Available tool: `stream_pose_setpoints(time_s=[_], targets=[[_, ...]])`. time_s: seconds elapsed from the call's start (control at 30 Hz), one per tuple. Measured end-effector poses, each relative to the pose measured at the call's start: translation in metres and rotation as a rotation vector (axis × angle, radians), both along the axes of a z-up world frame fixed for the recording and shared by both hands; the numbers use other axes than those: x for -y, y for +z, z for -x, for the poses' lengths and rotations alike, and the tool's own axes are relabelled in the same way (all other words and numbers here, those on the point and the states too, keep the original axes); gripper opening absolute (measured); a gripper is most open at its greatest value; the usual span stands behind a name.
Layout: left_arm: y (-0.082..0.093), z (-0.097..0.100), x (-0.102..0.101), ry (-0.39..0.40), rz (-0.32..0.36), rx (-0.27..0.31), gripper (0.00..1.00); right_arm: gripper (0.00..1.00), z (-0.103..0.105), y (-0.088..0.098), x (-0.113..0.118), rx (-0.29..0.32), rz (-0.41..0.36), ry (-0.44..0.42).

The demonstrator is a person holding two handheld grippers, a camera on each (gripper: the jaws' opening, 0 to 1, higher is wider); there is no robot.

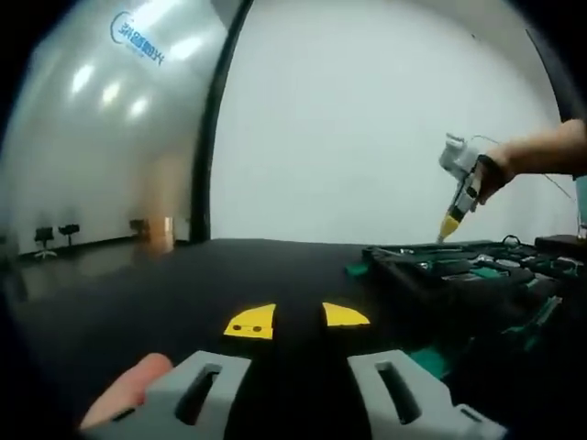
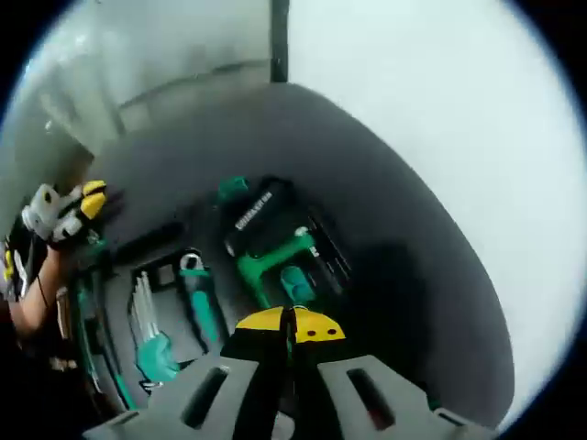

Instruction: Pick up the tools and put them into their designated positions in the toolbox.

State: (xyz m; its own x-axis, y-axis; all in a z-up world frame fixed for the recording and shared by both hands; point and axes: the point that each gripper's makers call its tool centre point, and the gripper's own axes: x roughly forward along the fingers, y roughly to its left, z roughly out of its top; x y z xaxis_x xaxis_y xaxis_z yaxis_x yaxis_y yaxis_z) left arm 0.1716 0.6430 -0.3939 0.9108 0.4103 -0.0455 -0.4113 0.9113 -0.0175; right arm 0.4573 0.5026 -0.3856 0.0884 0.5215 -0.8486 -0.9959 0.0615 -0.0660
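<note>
On the dark worktop (image 2: pixel 404 275) the open toolbox (image 2: pixel 119 302) is seen. Above it the right claw (image 2: pixel 292 323) is closed, nothing held; the left claw (image 1: pixel 298 321) stands narrowly parted, empty. The green-handled tool (image 2: pixel 271 261), judged rigid and heavy, is best taken mid-handle.

Plain white wall (image 1: pixel 385 119) behind black tabletop (image 1: pixel 183 284). Dark vertical post (image 1: pixel 215 137) beside it. Glossy grey wall (image 1: pixel 92 128) with blue logo (image 1: pixel 138 38), bright ceiling-light reflections. Two black chairs (image 1: pixel 55 236) far off on shiny floor (image 1: pixel 101 252). Brownish object near post, blurred.
</note>
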Motion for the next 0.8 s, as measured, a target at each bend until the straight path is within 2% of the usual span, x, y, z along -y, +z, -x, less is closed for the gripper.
stream_pose_setpoints(time_s=[0.2, 0.3, 0.33, 0.63, 0.7, 0.8], targets=[[0.001, 0.000, -0.004, 0.001, 0.005, 0.008, 0.14, 0.00, -0.013, -0.011, -0.005, 0.035, 0.080, 0.028], [0.001, 0.000, -0.004, 0.006, -0.003, 0.008, 0.14, 0.00, -0.015, -0.015, 0.000, 0.059, 0.155, 0.060], [0.001, 0.000, -0.004, 0.005, -0.002, 0.008, 0.14, 0.00, -0.007, -0.015, 0.003, 0.062, 0.157, 0.070], [0.000, -0.001, -0.005, 0.012, -0.002, 0.003, 0.14, 0.00, 0.005, -0.017, 0.010, 0.056, 0.235, 0.088], [0.000, -0.001, -0.005, 0.012, -0.003, 0.001, 0.14, 0.00, 0.009, -0.020, 0.012, 0.072, 0.274, 0.104], [-0.001, -0.001, -0.005, 0.013, -0.002, 0.000, 0.14, 0.00, 0.009, -0.022, 0.010, 0.079, 0.290, 0.109]])
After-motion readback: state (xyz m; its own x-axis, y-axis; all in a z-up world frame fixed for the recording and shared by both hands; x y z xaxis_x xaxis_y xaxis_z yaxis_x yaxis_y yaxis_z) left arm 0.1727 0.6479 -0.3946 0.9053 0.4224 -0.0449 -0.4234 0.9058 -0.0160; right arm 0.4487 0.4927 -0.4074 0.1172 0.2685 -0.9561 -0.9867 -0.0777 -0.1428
